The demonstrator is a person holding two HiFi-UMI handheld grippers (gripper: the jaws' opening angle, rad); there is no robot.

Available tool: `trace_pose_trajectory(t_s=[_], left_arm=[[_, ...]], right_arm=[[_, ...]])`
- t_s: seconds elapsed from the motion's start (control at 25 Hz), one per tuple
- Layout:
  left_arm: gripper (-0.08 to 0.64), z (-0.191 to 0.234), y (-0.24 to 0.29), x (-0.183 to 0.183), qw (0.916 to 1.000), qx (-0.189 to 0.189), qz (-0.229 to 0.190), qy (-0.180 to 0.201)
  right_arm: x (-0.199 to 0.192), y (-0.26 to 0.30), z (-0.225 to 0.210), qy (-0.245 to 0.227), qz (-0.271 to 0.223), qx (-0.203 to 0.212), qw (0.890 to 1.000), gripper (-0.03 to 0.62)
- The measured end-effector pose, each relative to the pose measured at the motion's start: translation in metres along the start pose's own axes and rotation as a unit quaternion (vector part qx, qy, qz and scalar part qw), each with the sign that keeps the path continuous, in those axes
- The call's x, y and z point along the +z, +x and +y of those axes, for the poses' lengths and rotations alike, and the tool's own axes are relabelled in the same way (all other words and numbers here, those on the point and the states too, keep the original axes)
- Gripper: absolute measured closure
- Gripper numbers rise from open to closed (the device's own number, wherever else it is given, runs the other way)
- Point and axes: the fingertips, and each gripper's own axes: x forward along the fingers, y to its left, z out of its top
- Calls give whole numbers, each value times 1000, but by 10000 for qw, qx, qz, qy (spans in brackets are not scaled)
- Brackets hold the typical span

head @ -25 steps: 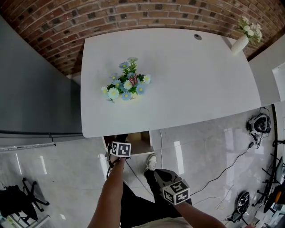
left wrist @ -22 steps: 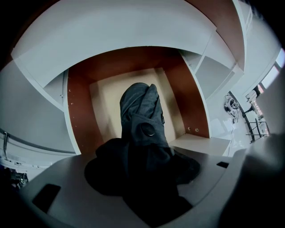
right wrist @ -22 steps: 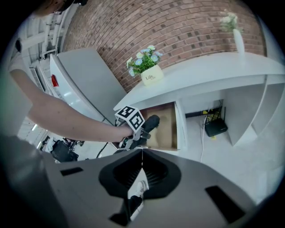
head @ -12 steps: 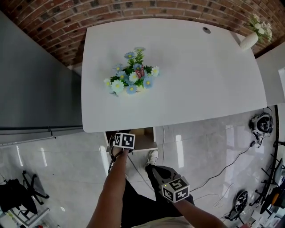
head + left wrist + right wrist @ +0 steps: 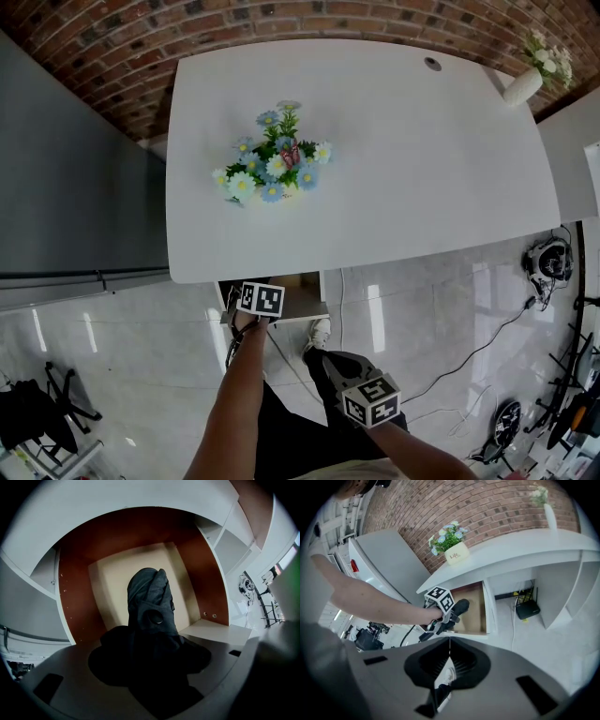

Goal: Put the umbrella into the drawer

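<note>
**Holding a folded umbrella nose-down over the open drawer**

Head view: the left gripper (image 5: 255,306), under its marker cube, hangs over the open wooden drawer (image 5: 302,309), which juts from beneath the white table (image 5: 394,169). A pot of blue and white flowers (image 5: 275,174) stands on the table well behind the drawer. The right gripper (image 5: 330,364) waits to the drawer's right, nearer the person. The cube hides the load here.

Left gripper view: a dark grey, folded fabric umbrella (image 5: 149,597) fills the gap between the jaws. They clamp its near end and have just eased a little wider. Its long axis runs along the gripper's own line, with the free end aimed down at the drawer's cream floor between the red-brown walls. Whether it touches that floor I cannot tell. A round press stud (image 5: 157,617) shows on its wrap. It looks light, with soft cloth over a stiff core. The cloth may give and slide, so the firm bundled body is a safer hold than loose folds.

Right gripper view: the right gripper's own jaws are together, with nothing between them. From this side the umbrella's (image 5: 461,606) free end sits over the drawer's inside.
</note>
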Motion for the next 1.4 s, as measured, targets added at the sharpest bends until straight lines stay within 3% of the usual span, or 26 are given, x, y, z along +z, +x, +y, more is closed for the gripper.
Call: trace_pose_trajectory(t_s=[0.36, 0.88, 1.4], left_arm=[[247, 3, 4, -1, 9997, -212, 33, -132], [247, 4, -11, 4, 9997, 87, -227, -2], [249, 1, -33, 2, 9992, 87, -381, 73]], right_arm=[[-16, 10, 11, -17, 75, 100, 9999, 577], [-5, 19, 7, 73, -151, 114, 9998, 577], [-6, 19, 15, 17, -114, 157, 9998, 577]])
